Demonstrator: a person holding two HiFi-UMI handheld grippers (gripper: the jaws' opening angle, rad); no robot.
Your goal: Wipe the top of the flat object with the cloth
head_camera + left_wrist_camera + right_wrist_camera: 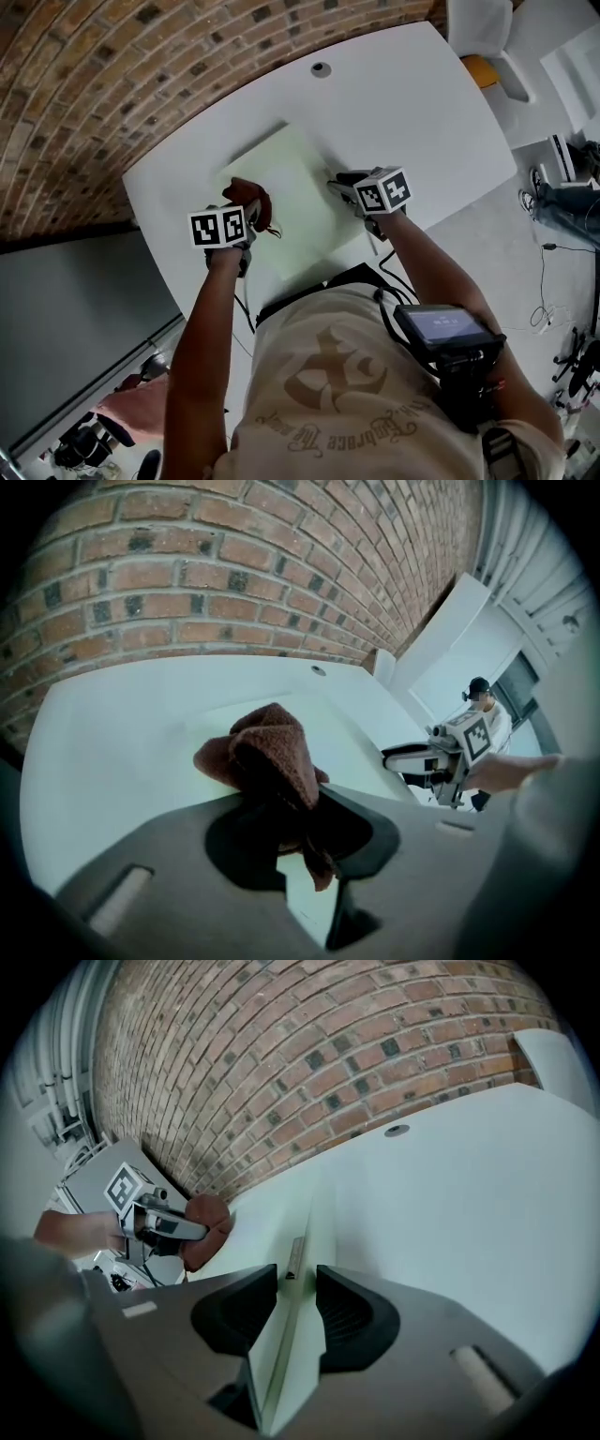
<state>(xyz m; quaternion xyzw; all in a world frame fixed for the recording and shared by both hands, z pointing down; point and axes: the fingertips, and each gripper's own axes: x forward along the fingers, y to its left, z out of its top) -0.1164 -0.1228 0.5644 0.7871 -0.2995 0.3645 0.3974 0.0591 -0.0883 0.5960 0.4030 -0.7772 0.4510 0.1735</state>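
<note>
Pinching brown cloth (272,752) in L gripper (305,841) jaws, on pale-green board (300,187) (white worktop (412,103) beneath). Clamping board's edge w/ R gripper (298,1312) jaws; grippers apart.

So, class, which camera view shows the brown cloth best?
The left gripper view: the cloth fills the centre, bunched in the left tool. The head view shows it small, on the pale board. The right gripper view shows only a distant brown lump.

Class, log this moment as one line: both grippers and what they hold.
left gripper: shut on cloth, cloth on board | right gripper: shut on board edge
</note>
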